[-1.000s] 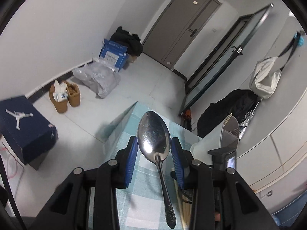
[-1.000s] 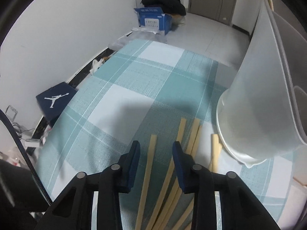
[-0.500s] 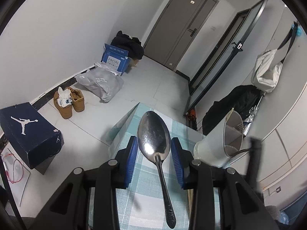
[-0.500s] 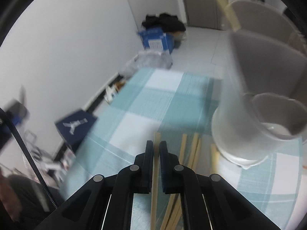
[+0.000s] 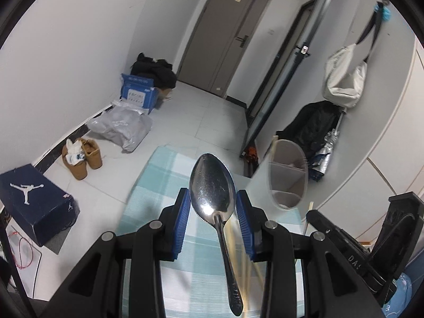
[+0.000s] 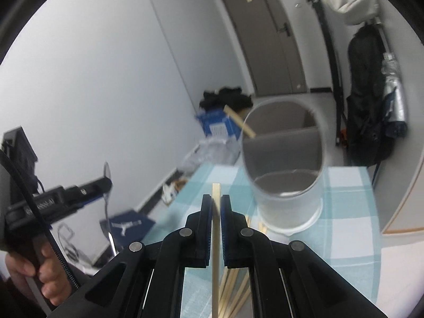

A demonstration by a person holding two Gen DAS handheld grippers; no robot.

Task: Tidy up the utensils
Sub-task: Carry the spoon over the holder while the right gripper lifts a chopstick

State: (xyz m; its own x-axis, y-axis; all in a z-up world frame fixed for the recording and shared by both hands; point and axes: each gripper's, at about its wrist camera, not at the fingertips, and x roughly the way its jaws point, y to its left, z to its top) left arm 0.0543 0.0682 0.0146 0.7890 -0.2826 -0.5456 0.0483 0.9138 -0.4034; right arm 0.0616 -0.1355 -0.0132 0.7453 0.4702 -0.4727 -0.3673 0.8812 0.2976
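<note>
My left gripper (image 5: 212, 206) is shut on a metal spoon (image 5: 212, 193), bowl forward and handle trailing back, held above the checked tablecloth (image 5: 156, 182). My right gripper (image 6: 216, 204) is shut on a single wooden chopstick (image 6: 216, 212), lifted off the table and pointing at the white divided utensil holder (image 6: 286, 175). One chopstick (image 6: 238, 123) leans out of the holder's left compartment. Several loose chopsticks (image 6: 235, 291) lie on the cloth below my right gripper. The holder (image 5: 287, 175) stands to the right of the spoon in the left wrist view.
A person's hand (image 6: 34, 273) holds the left gripper's handle at the left. Beyond the table lie a dark shoe box (image 5: 34, 201), brown shoes (image 5: 84, 156), a plastic bag (image 5: 122, 127) and a blue carton (image 5: 137, 92). A black backpack (image 6: 368, 122) leans by the wall.
My right gripper closed on one chopstick and raised it off the cloth toward the holder. My left gripper rose a little with the spoon still in it.
</note>
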